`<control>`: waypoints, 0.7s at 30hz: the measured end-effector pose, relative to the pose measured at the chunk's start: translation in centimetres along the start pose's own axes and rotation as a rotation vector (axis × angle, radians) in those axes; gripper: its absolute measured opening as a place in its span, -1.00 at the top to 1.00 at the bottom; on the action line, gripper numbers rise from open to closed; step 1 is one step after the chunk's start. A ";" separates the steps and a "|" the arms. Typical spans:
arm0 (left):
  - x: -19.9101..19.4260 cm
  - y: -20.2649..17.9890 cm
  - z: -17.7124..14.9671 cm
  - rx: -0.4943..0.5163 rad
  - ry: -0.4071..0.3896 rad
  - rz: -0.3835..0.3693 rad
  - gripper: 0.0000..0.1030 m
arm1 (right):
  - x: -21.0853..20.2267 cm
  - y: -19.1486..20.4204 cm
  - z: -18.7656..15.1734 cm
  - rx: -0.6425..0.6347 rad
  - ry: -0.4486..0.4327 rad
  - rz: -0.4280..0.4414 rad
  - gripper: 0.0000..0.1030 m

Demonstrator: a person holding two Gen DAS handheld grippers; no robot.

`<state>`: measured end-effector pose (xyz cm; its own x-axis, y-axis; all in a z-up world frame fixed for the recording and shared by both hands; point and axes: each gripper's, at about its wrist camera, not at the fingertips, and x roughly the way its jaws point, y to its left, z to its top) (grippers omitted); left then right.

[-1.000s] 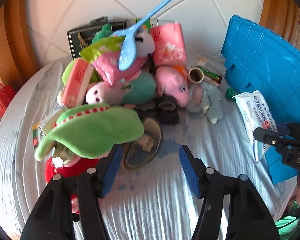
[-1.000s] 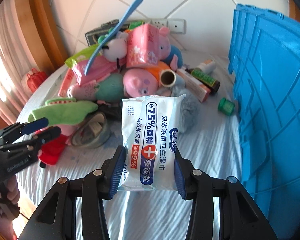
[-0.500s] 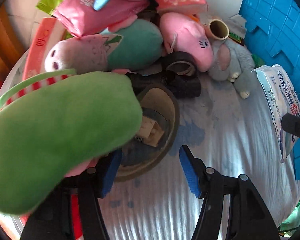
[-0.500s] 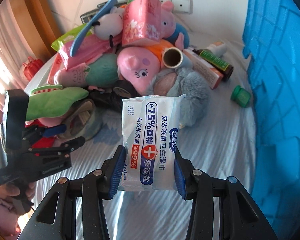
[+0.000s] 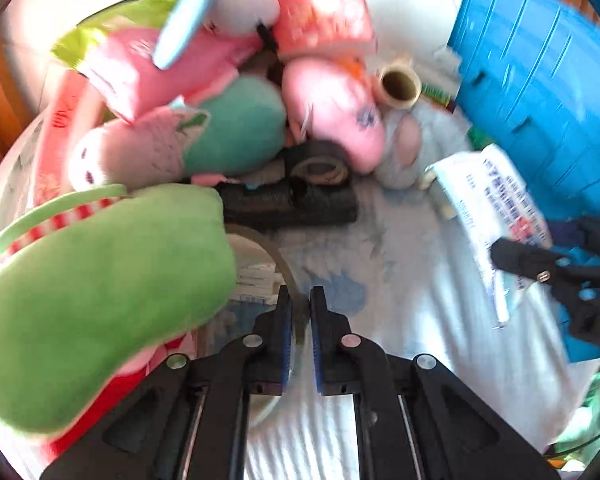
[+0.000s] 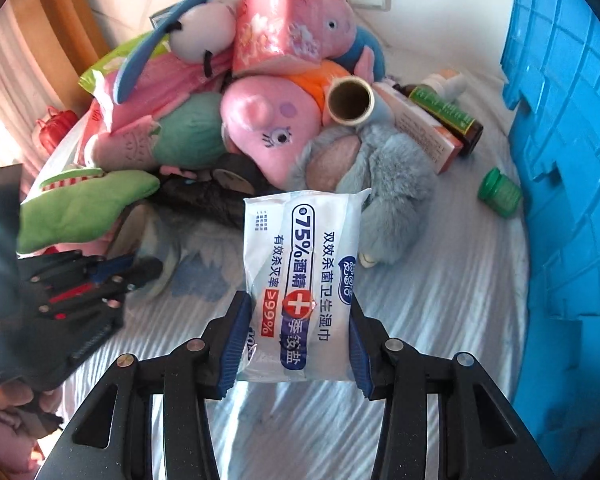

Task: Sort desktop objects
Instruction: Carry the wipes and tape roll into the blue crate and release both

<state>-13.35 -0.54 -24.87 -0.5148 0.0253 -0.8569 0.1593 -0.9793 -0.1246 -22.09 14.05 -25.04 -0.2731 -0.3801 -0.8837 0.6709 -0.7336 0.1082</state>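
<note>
Two tongs (image 5: pixel 300 312), clear bowl (image 5: pixel 288 276), blue crate (image 6: pixel 572 160)

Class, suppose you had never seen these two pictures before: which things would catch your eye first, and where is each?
First, the white wet-wipes pack clamped in the right hand-held gripper, front and centre. Behind it rises a heap of soft toys topped by a pink pig plush, with the big blue crate on the right. The left hand-held gripper has shut on a round container's rim beside a green plush.

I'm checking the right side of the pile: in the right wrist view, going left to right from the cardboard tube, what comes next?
Cardboard tube → brown bottle with green label → green cap → blue crate.
</note>
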 end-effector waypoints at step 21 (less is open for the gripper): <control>-22.5 -12.4 6.9 0.224 -0.559 -0.158 0.84 | -26.0 0.5 -1.4 0.036 -0.571 -0.162 0.14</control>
<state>-9.61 9.67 -0.60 -0.8907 0.1243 -0.4372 -0.1048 -0.9921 -0.0687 -13.67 24.38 -2.68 -0.7041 -0.4973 -0.5069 0.5687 -0.8224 0.0168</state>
